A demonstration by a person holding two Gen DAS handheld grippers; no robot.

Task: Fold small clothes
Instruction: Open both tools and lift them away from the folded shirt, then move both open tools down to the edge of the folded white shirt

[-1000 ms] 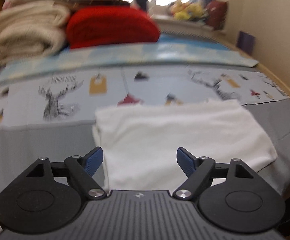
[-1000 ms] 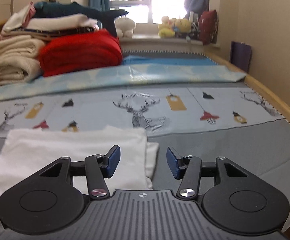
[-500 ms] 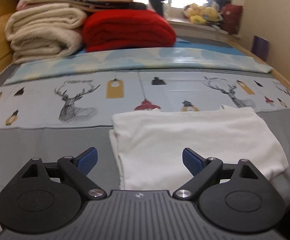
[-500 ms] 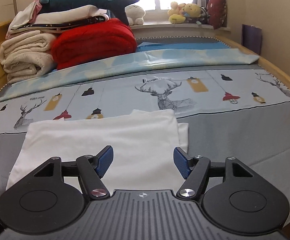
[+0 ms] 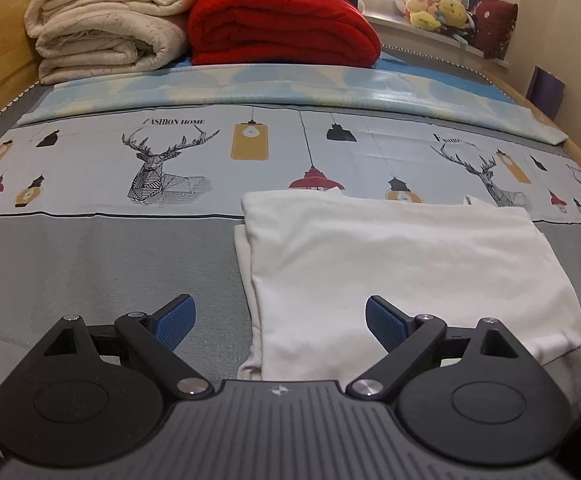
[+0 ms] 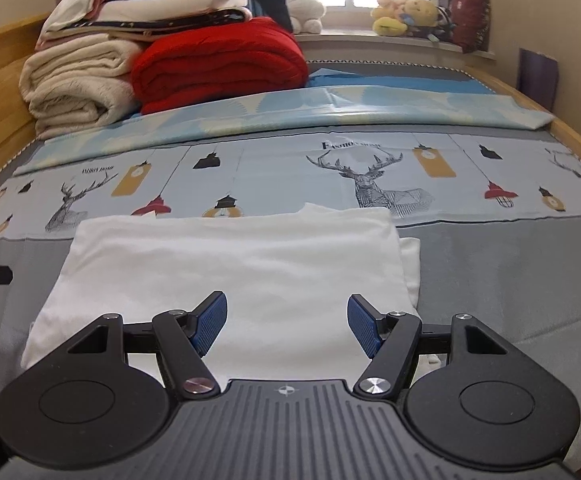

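With both grippers, left (image 5: 277,320) and right (image 6: 286,320), spread empty above the half-folded white garment (image 5: 402,264) on the bed (image 5: 90,256), you likely pinch its edges next.

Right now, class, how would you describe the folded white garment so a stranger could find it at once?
Start at the bed with the grey cover and its band of deer and lantern prints. Just nearer than that band lies the folded white cotton garment, flat on the grey. Unlike the bulky red blanket and cream blanket stacked far behind, it is thin, plain and alone.
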